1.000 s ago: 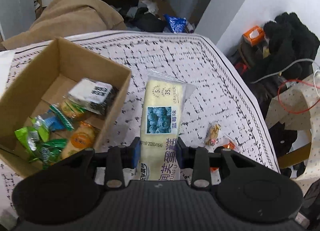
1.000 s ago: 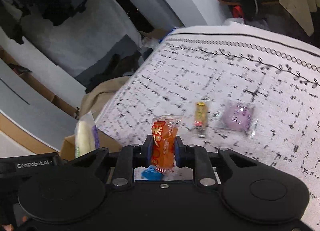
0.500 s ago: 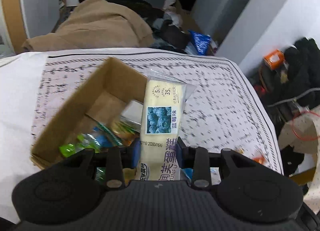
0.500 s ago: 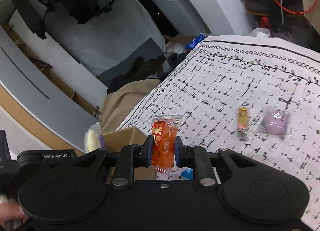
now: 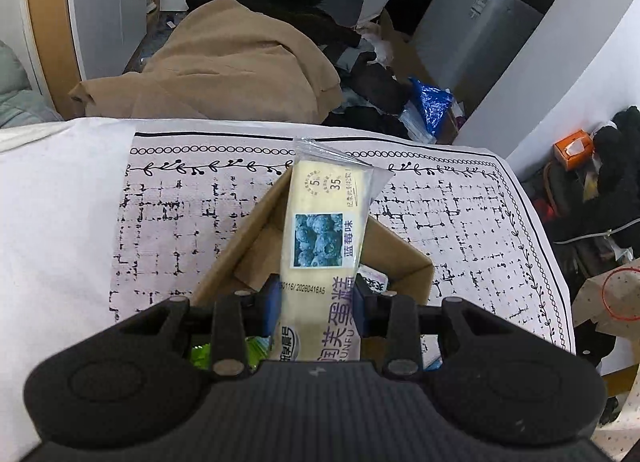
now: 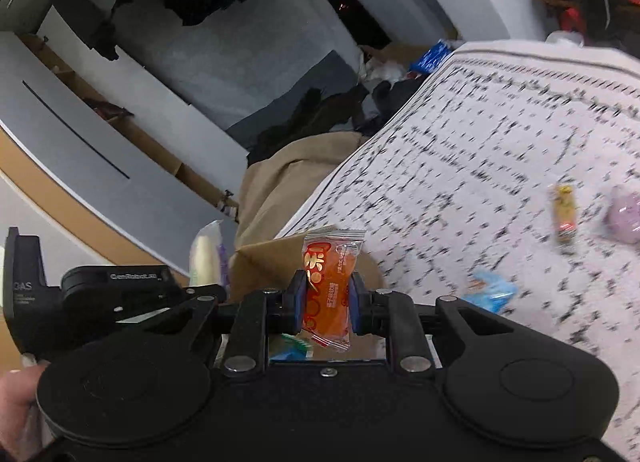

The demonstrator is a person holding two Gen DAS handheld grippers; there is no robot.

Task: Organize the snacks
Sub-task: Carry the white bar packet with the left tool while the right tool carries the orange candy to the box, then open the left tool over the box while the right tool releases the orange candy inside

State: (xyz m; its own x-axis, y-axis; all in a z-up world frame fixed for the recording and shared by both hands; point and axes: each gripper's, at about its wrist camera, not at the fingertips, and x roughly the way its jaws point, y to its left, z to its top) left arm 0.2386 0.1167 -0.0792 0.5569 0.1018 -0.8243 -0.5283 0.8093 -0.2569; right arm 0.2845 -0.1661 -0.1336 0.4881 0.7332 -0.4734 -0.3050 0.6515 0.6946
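My left gripper is shut on a long pale-yellow cake packet with a blueberry picture and holds it upright above the open cardboard box. Green wrappers show in the box beneath the fingers. My right gripper is shut on a small orange snack packet and holds it over the same box. The left gripper and its yellow packet show at the left of the right wrist view.
On the patterned tablecloth lie a small yellow-red candy, a purple packet and a blue wrapper. A tan coat and clutter lie beyond the table's far edge.
Both grippers have moved left over the cardboard box, each still holding its packet. The loose snacks on the cloth have slid to the right of the right wrist view.
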